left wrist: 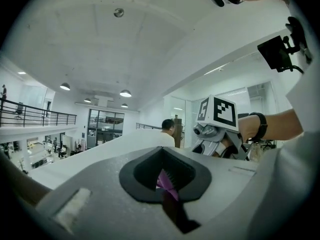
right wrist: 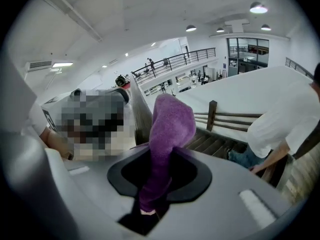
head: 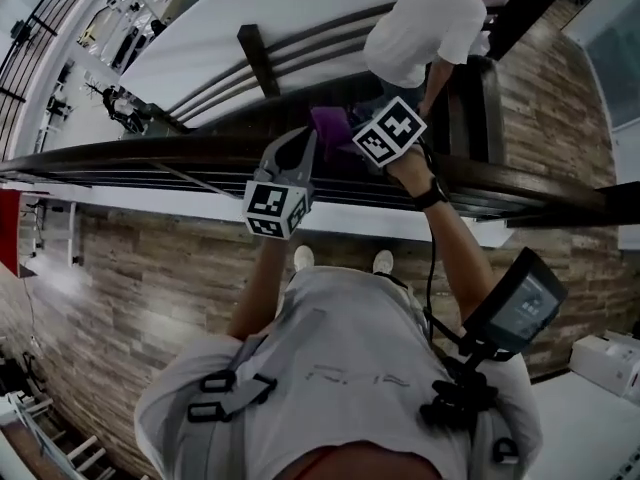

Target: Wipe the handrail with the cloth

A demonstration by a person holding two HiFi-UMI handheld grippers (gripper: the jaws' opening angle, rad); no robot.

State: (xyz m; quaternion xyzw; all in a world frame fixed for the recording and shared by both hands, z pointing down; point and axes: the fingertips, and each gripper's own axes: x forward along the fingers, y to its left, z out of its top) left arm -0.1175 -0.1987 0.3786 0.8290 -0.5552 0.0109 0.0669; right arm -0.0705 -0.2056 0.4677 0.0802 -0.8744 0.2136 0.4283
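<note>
A dark wooden handrail (head: 140, 154) runs across the head view in front of me. A purple cloth (head: 329, 124) sits above it, bunched between the two grippers. My right gripper (head: 350, 133) is shut on the cloth (right wrist: 170, 129), which stands up out of its jaws in the right gripper view, with the handrail (right wrist: 140, 115) just behind. My left gripper (head: 303, 146) is close on the cloth's left. Its jaws are together with a sliver of the purple cloth (left wrist: 168, 184) pinched in them. The right gripper (left wrist: 218, 126) shows in the left gripper view.
A person in a white shirt (head: 427, 20) bends over on the stairs beyond the rail. A post and lower rails (head: 258, 60) lie behind the handrail. Wood plank floor (head: 130, 268) is under my feet, with a white box (head: 607, 361) at the right.
</note>
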